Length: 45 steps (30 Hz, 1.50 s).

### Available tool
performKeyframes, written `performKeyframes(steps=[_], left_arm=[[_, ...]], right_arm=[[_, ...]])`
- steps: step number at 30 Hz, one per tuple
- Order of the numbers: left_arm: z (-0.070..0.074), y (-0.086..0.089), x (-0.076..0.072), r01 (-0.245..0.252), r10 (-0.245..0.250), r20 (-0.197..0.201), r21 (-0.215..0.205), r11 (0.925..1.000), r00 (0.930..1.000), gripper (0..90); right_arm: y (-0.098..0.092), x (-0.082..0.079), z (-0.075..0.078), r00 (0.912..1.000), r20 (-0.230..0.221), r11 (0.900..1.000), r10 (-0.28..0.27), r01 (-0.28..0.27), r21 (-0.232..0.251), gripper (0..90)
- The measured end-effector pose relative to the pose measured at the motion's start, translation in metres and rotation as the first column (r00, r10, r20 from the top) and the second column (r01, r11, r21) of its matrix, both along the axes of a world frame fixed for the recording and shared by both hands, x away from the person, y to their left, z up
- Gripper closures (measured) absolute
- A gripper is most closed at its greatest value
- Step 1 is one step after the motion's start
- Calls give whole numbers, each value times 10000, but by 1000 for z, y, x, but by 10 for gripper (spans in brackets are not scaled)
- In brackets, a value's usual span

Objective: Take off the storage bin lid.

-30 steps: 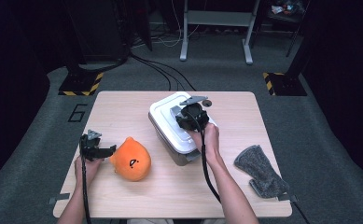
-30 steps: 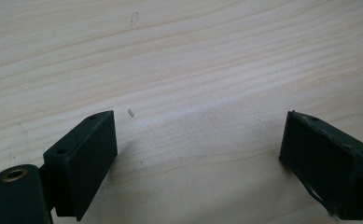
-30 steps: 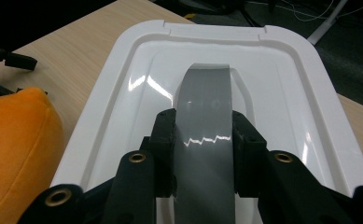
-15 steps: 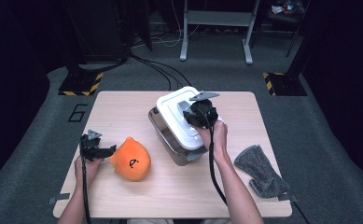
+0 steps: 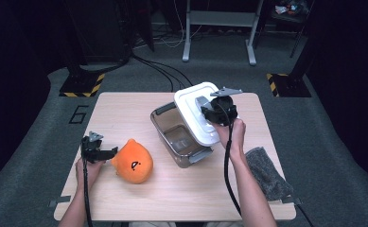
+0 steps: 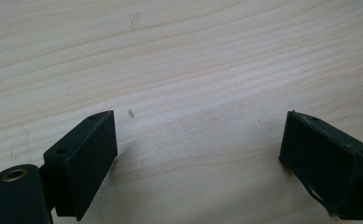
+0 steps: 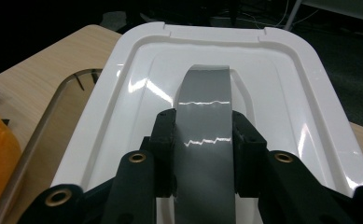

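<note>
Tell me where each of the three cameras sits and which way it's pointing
High view: above the person's side, looking forward and down on the table; both forearms, left gripper, right gripper.
Left gripper view: on the left gripper, facing bare table; open jaws.
Right gripper view: on the right gripper, facing the lid; jaws clamp its grey handle.
Shared: high and right gripper views show lid, box, orange toy.

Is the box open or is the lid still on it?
Open. The right hand-held gripper holds the white lid by its grey handle, lifted and tilted off the box, whose inside shows.
</note>
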State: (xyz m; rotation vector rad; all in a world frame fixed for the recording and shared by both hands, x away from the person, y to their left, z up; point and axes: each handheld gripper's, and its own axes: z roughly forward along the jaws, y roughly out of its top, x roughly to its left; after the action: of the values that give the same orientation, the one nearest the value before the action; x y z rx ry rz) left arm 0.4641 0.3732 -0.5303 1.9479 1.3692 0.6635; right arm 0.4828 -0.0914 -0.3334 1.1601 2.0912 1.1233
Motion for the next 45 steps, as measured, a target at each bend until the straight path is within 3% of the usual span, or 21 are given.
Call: performKeyframes(steps=[9,27,45], left_arm=[[0,0,0,-1,1,-1,-5,10000,10000,107],[0,0,0,11,-11,-4,22,10000,10000,107],[0,0,0,-6,6,11,2,10000,10000,107]], right_arm=[[-29,6,-1,9978,-25,9978,-662,662,90,662],[-66,14,-13,9860,-121,9856,-1660,1663,293,662],[-85,34,-51,9670,-707,9693,-2447,2457,52,662]])
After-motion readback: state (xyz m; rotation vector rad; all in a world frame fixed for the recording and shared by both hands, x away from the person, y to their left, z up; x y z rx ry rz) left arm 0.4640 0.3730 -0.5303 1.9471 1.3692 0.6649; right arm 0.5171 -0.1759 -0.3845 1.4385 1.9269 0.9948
